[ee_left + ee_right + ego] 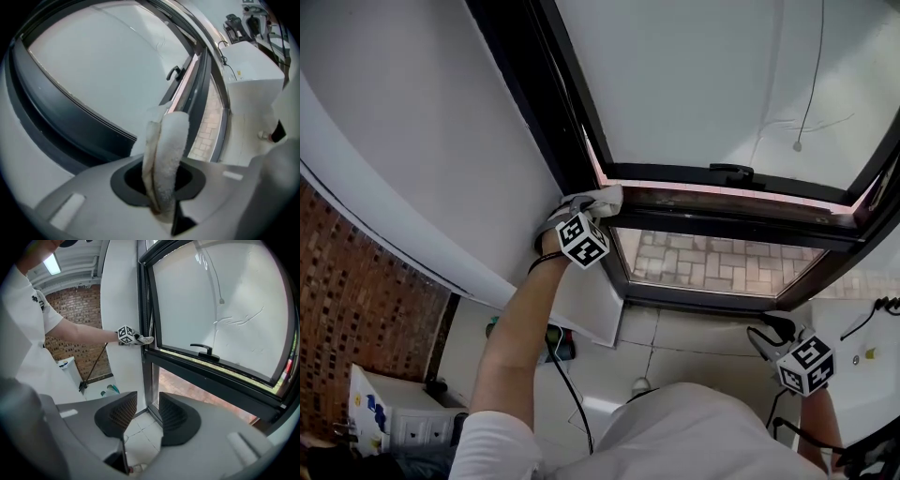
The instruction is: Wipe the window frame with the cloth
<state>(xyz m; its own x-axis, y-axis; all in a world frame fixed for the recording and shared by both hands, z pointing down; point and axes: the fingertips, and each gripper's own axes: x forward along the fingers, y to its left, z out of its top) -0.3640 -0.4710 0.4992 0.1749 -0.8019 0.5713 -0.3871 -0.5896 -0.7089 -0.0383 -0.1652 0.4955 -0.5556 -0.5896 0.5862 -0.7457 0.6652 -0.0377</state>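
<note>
Wiping step appears under way. Left claw point(161, 180) clamps a folded white cloth point(166, 145), with no gap at the jaws. The cloth sits against the window frame point(712, 200) at its left corner, where the dark upright meets the middle crossbar. Right claw point(143, 416) has its jaws apart with nothing between them, and hangs low, off the frame's lower right corner. Likely next: drag the cloth along the crossbar under steady pressure, working round the handle point(731, 172). No containers in play.

Nothing can be read anywhere. The coloured print on the white box point(371, 405) at near left is too small to read. The cube point(582, 240) on the left gripper point(586, 204) and the cube point(806, 366) on the right gripper point(772, 330) bear only square patterns.
</note>
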